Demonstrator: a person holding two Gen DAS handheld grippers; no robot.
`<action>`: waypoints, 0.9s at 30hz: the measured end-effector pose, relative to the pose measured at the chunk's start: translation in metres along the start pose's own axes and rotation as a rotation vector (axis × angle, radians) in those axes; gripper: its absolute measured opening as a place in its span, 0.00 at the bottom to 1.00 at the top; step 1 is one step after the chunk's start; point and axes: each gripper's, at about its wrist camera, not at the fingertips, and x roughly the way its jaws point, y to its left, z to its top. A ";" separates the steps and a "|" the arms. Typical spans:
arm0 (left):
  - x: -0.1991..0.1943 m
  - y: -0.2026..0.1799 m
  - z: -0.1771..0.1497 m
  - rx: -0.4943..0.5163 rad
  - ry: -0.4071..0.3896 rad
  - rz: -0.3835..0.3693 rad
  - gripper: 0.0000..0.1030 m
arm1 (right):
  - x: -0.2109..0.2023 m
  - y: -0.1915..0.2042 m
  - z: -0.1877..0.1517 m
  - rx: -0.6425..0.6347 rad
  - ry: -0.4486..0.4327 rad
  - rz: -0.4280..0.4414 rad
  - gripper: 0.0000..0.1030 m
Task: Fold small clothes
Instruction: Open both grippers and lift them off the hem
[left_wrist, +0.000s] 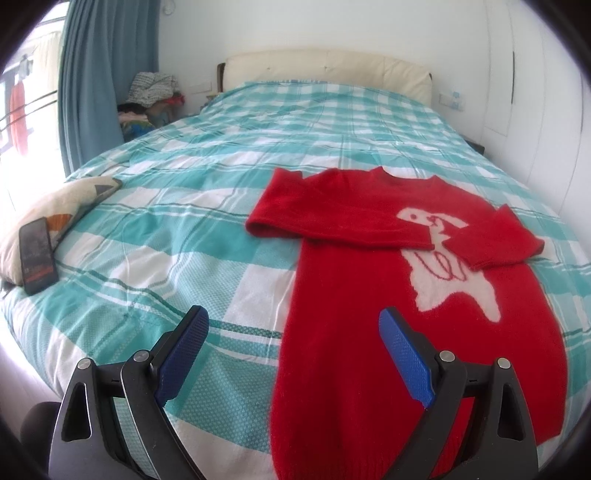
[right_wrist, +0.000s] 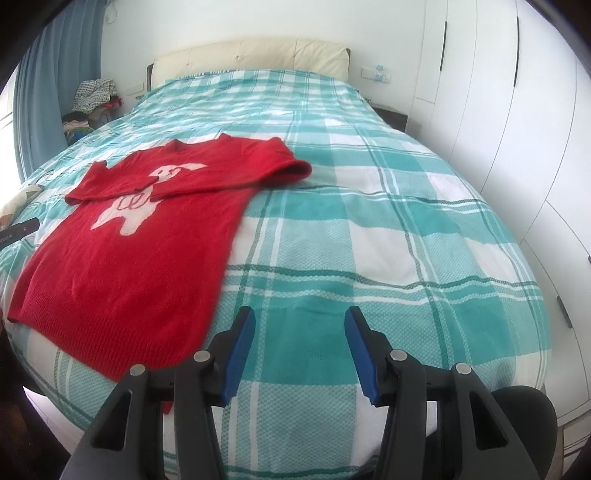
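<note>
1. While the left gripper (left_wrist: 293, 363) hangs over the near edge of the bed (left_wrist: 207, 155), its view has the red sweater (left_wrist: 343, 332) running from the hem at the bottom of the picture up to the collar far from the camera: long axis straight away from the gripper.
2. Left jaws stand wide, nothing between the pads; the sweater's left edge passes through the gap, and the right-hand finger (left_wrist: 404, 354) sits in front of the red body near the hem. Contact with the cloth cannot be told.
3. Both sleeves are already crossed over the chest, partly covering the white animal motif (left_wrist: 454, 280).
4. A phone (left_wrist: 37, 254) rests on a cushion (left_wrist: 62, 206) well off to the left, clear of the work.
5. Right wrist view: right gripper (right_wrist: 300, 354) is half open and empty, over bare plaid cover.
6. Sweater (right_wrist: 122, 266) lies to the left of it; its hem corner comes just beside the left-hand finger (right_wrist: 240, 354).
7. Judgement: hem is nearest both grippers, the left one the closer. A hem-to-collar fold would run along the long axis, away from both hands.
</note>
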 end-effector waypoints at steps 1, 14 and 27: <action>0.001 -0.001 -0.001 0.005 0.004 0.001 0.92 | 0.001 0.000 -0.001 0.012 -0.017 0.002 0.49; 0.006 -0.004 -0.005 0.013 0.032 0.006 0.92 | -0.001 0.010 -0.005 0.008 -0.107 0.012 0.53; 0.004 -0.001 -0.005 -0.002 0.031 0.008 0.92 | 0.001 0.012 -0.006 0.000 -0.103 0.021 0.53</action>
